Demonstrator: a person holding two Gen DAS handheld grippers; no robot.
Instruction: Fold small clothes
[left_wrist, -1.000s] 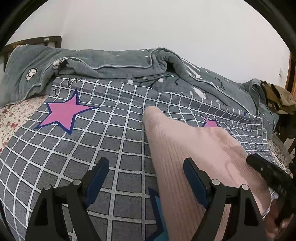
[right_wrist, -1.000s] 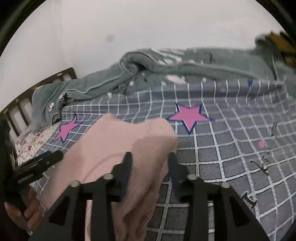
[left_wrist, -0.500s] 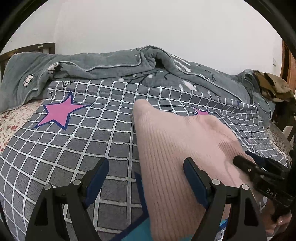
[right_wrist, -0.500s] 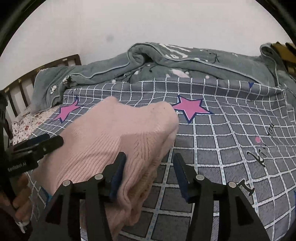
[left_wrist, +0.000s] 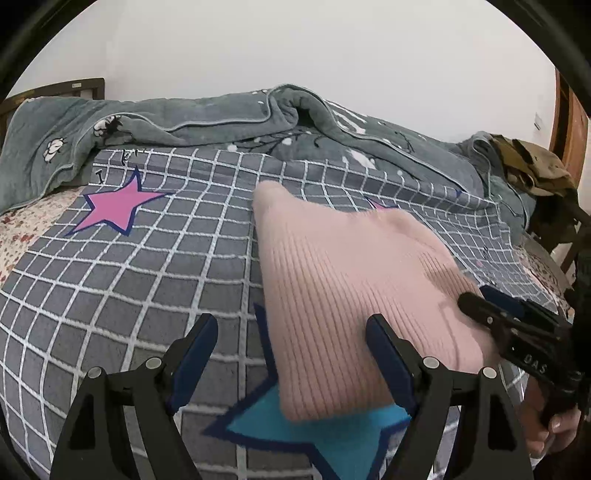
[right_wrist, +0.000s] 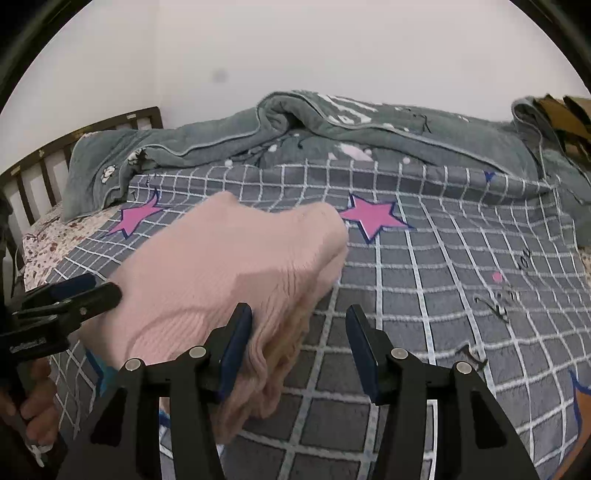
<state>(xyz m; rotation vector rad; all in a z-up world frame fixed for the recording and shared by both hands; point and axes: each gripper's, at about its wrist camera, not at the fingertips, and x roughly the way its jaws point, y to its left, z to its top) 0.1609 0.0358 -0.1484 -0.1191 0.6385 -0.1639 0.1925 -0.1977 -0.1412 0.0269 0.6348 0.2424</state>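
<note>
A folded pink ribbed knit garment (left_wrist: 343, 280) lies on the grey checked bedspread (left_wrist: 147, 280). It also shows in the right wrist view (right_wrist: 225, 273), with its stacked layers at the near edge. My left gripper (left_wrist: 291, 354) is open, its right finger over the garment's near corner. My right gripper (right_wrist: 299, 343) is open, its left finger against the garment's folded edge. Each gripper shows in the other's view, the right one (left_wrist: 517, 328) and the left one (right_wrist: 62, 302), beside the garment.
A rumpled grey-green quilt (left_wrist: 229, 118) lies along the back of the bed by the white wall. A dark wooden headboard (right_wrist: 74, 147) stands at the left. Brown clothing (left_wrist: 535, 166) is heaped at the far right. Pink stars (right_wrist: 373, 218) mark the bedspread.
My right gripper has opened and let go of the pink garment, which now rests on the bed. Both grippers have drawn back slightly toward the near edge.
</note>
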